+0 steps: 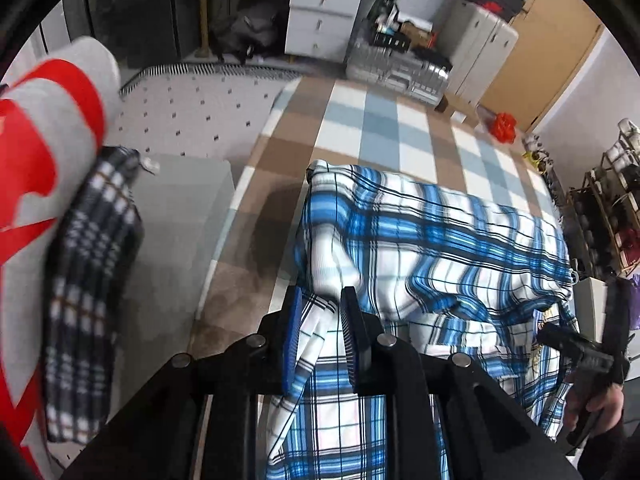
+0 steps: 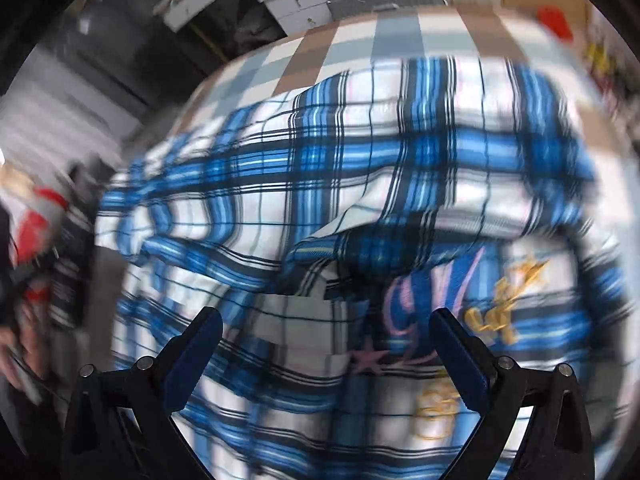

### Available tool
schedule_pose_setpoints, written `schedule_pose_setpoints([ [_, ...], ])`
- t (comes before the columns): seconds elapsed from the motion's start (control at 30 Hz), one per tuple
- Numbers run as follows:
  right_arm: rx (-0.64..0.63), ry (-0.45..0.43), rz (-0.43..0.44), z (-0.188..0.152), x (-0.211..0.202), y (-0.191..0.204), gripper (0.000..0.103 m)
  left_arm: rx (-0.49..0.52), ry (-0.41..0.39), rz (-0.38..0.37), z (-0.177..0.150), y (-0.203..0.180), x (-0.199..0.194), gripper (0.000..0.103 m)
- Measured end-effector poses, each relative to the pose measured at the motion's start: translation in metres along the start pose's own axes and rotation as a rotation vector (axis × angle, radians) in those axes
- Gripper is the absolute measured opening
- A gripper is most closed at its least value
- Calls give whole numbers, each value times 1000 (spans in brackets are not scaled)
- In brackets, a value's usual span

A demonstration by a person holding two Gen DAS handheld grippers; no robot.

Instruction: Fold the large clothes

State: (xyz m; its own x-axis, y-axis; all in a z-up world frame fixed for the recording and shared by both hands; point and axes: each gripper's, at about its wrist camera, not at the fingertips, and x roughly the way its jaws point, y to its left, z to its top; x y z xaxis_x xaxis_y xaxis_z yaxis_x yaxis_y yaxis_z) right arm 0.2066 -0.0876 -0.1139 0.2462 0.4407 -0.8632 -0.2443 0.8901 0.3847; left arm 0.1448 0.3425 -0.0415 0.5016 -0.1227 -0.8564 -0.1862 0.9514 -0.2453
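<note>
A blue, white and black plaid shirt (image 1: 440, 240) lies partly folded on a checked bed cover (image 1: 380, 120). My left gripper (image 1: 322, 300) hovers over the shirt's near left edge. Its blue-padded jaws stand a little apart, with a loose fold of the cloth showing in the gap and neither pad pressing on it. In the blurred right wrist view the same shirt (image 2: 320, 160) fills the picture, with gold and pink embroidery on its chest. My right gripper (image 2: 326, 316) hangs wide open above that chest area with nothing between its fingers.
At the left sit a grey and red garment (image 1: 40, 140) and a dark checked one (image 1: 88, 260), beside a grey surface (image 1: 180, 208). Beyond the bed stand white drawers (image 1: 320, 20), a silver suitcase (image 1: 400, 68) and a red bag (image 1: 505, 127). A shoe rack (image 1: 608, 208) lines the right.
</note>
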Motion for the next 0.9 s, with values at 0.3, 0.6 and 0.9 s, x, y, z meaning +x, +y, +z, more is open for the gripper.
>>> schedule_pose_setpoints([
  [0.3, 20, 11, -102, 4, 26, 17, 35, 58, 19, -36, -20, -12, 9, 15],
  [0.6, -183, -141, -170, -7, -37, 45, 11, 106, 62, -116, -26, -42, 17, 15],
  [0.9, -137, 48, -215, -29, 5, 19, 14, 70, 90, -173, -10, -57, 32, 15],
])
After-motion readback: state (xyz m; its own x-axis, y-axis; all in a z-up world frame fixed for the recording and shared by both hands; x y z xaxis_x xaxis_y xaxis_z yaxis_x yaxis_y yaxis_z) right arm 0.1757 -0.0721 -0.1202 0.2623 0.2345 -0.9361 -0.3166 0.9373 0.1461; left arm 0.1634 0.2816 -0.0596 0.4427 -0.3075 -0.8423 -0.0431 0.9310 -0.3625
